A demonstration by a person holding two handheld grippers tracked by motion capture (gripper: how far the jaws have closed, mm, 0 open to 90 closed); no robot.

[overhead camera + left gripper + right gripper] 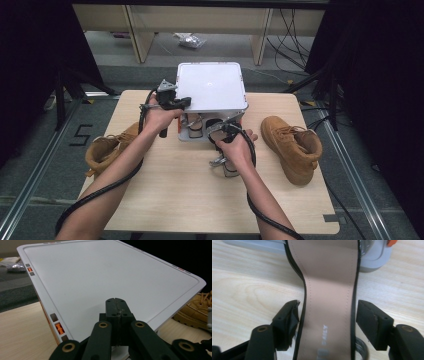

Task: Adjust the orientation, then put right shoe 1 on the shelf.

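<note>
Sandal lies on the desk just near of the white box, heel end between the right tool jaws, which stand spread and clear of its edges. Left tool is clenched, resting on the box lid. Step looks like setting the sandal down; next, right tool backs off near. Boots flank the box.

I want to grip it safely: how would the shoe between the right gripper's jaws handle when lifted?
The shoe is narrow with smooth black edges, so it may slip. Its flat sole looks fairly stiff. The right gripper has open jaws.
</note>
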